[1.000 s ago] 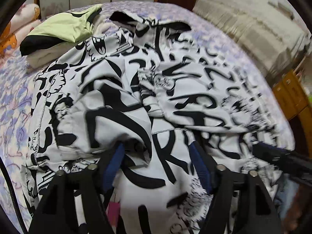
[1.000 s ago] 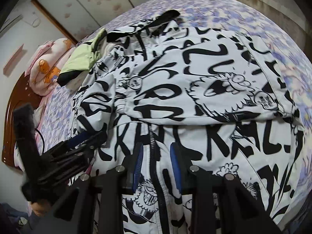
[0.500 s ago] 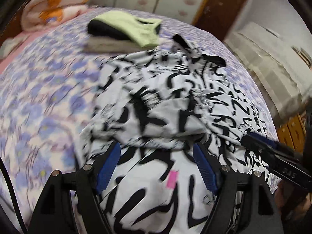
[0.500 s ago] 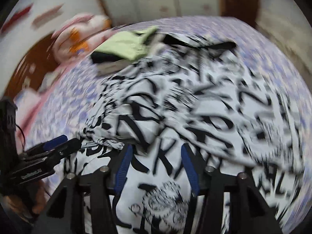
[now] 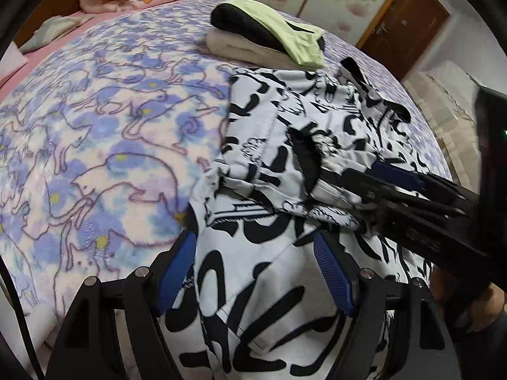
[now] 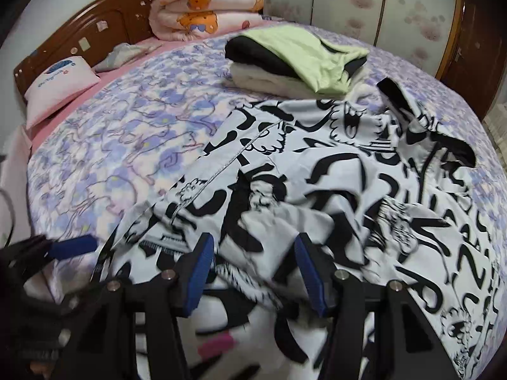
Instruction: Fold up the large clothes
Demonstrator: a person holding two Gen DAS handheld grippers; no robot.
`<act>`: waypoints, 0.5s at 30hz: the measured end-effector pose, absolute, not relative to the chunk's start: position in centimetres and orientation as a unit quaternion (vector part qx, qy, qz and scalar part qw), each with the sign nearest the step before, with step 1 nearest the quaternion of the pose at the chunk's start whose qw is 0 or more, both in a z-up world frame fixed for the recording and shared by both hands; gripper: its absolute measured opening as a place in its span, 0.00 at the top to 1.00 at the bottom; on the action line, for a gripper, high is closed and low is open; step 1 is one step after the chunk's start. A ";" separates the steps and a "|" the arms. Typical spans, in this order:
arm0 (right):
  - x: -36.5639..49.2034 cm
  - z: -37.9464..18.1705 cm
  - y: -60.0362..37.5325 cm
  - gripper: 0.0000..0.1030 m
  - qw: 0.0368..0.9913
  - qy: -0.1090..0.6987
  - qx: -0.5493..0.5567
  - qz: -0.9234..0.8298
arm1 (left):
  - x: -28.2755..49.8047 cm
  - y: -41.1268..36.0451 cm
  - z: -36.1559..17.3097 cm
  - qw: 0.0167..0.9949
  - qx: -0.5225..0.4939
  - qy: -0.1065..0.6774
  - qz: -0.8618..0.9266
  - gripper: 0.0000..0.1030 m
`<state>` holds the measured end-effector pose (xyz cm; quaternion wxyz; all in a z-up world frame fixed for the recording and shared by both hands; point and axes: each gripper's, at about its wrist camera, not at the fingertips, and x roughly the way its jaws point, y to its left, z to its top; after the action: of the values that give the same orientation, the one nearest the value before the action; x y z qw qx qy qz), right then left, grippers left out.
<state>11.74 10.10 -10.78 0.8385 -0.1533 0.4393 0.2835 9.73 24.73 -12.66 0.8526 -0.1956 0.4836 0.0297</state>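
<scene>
A large white jacket with black graffiti print (image 5: 285, 164) (image 6: 332, 174) lies spread and partly folded on the bed, its sleeve laid over the body. My left gripper (image 5: 256, 247) is open, its blue pads either side of the jacket's near hem fabric. My right gripper (image 6: 253, 253) is open over a fold of the jacket near the front edge. The right gripper also shows in the left wrist view (image 5: 396, 174), reaching in from the right above the jacket. The left gripper's blue tip shows at the left in the right wrist view (image 6: 73, 247).
A stack of folded clothes, green on black on cream (image 5: 269, 38) (image 6: 294, 57), sits behind the jacket. The purple floral blanket (image 5: 95, 126) covers the bed. A rolled pink quilt (image 6: 206, 6), a pillow (image 6: 60, 85) and the wooden headboard (image 6: 104, 28) lie at the far end.
Both grippers swung left across the jacket. The jacket's left side has been folded inward, baring more blanket. My right gripper's jaws have opened wider.
</scene>
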 end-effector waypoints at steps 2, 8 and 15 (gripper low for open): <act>13.1 -12.0 11.1 0.48 0.833 0.458 -0.152 0.271 | 9.9 25.2 -12.9 0.851 -0.201 0.485 0.034 0.27; 16.2 -15.3 12.2 0.47 0.809 0.525 -0.106 0.244 | 9.5 26.6 -14.0 0.841 -0.222 0.492 0.039 0.27; 16.4 -17.0 14.4 0.36 0.804 0.534 -0.144 0.216 | 9.1 27.8 -15.4 0.827 -0.249 0.503 0.043 0.27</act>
<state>16.40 14.43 -17.01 0.8045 -0.1441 0.5341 0.2163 9.12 27.76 -15.39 0.8269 -0.2487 0.5026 0.0429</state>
